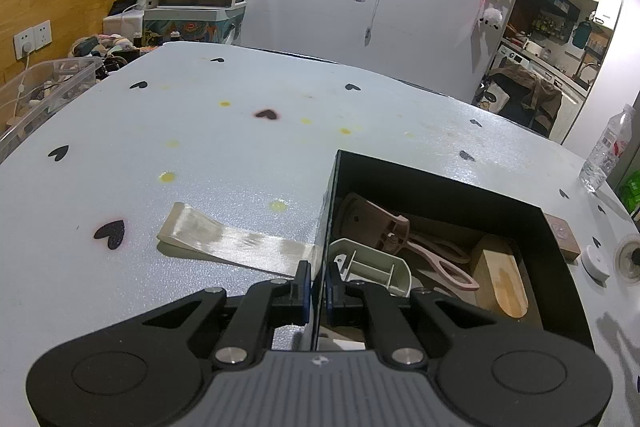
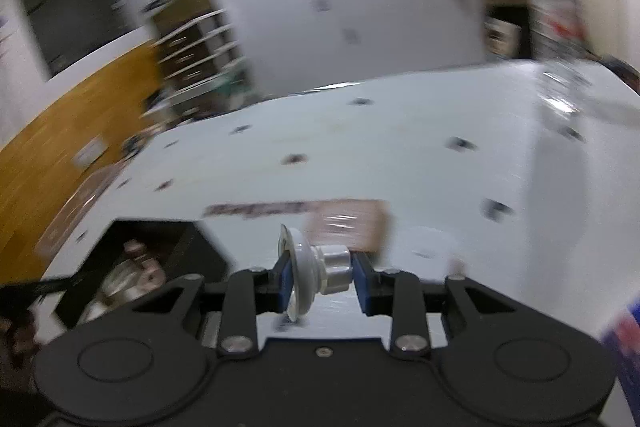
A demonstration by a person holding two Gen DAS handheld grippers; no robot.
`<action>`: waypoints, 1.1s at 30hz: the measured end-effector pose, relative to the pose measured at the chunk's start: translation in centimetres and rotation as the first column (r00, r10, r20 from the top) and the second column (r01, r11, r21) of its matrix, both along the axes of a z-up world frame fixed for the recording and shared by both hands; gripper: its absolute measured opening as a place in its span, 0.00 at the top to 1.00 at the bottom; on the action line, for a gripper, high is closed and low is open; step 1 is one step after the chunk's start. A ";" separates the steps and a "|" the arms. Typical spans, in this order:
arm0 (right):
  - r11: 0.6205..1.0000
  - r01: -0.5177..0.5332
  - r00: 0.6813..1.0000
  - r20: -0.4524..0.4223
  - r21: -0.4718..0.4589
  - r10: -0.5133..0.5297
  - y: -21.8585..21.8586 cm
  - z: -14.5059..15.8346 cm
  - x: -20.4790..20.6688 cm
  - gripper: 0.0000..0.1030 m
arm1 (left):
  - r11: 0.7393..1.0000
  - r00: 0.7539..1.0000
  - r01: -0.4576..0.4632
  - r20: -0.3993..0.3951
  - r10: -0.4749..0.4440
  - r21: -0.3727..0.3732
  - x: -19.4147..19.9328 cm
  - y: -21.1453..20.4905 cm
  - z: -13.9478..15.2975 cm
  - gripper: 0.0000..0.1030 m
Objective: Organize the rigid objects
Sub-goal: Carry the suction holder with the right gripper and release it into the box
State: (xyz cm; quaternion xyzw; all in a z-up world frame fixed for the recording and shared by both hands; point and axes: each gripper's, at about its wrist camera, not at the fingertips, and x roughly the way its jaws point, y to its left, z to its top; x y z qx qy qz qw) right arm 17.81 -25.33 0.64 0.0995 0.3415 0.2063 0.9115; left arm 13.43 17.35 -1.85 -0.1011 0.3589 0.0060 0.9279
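Two grips holding: left gripper pinching the black box wall; right gripper clamping the suction cup — rounded, risking slipping mid-carry.

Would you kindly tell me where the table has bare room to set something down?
Free: the wide far stretch of the table, beyond the flat beige strip and left of the black box. Crowded: inside the box, and the right edge by the water bottle.
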 end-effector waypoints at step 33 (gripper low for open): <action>0.448 -0.794 0.584 -0.310 -0.412 0.750 20.3 1.2 -1.6 0.55 | 1.000 1.000 0.005 0.007 -0.005 -0.010 0.1 0.3 -0.3 0.93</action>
